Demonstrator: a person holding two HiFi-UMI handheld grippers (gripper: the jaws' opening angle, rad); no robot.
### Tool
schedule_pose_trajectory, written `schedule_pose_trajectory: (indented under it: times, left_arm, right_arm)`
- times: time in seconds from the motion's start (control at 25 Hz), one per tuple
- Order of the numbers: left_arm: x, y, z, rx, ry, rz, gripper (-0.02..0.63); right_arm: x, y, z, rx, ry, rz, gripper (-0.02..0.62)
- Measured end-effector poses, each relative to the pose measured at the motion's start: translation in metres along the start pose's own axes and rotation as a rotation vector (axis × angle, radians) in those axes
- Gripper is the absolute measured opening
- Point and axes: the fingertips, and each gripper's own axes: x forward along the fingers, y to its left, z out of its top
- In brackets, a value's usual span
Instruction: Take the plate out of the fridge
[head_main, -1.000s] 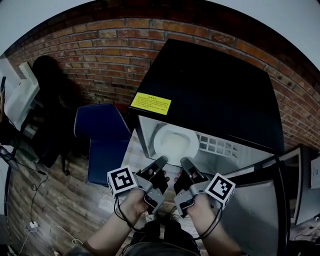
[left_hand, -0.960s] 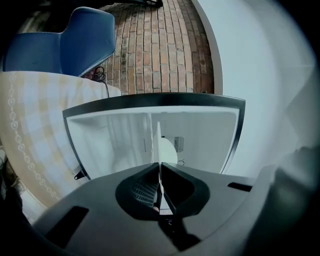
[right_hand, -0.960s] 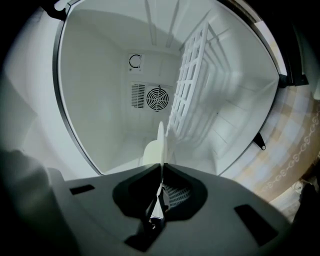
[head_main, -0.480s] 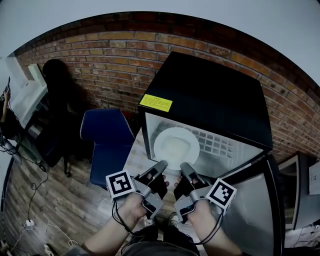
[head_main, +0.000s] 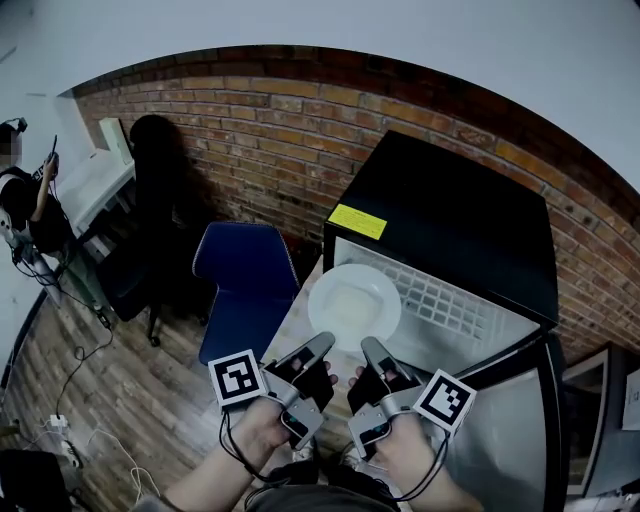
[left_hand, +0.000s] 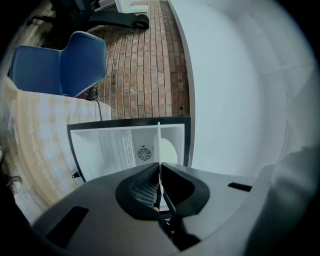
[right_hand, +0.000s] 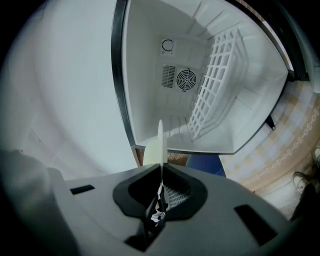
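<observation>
The white plate hangs level in front of the open black fridge, its left part past the fridge's front edge. My left gripper is shut on the plate's near rim, and my right gripper is shut on the same rim just to the right. In the left gripper view the plate shows edge-on as a thin white line running out of the closed left gripper. The right gripper view shows the plate the same way, pinched in the right gripper, with the white fridge interior beyond.
A wire shelf lies inside the fridge, and its door stands open at lower right. A blue chair sits left of the fridge by the brick wall. A person stands at the far left. Cables trail on the wooden floor.
Both grippers have drawn the plate back out of the fridge opening toward me, keeping their hold on its rim. The head view has swung left, so the fridge now sits further right.
</observation>
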Motion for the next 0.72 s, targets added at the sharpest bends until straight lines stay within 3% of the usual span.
schedule_pose_trajectory:
  times: [0.72]
  left_arm:
    - [-0.106, -0.021, 0.065, 0.045, -0.299, 0.010, 0.026]
  right_arm:
    - [0.058, 0.038, -0.102, -0.023, 0.291, 0.090, 0.034]
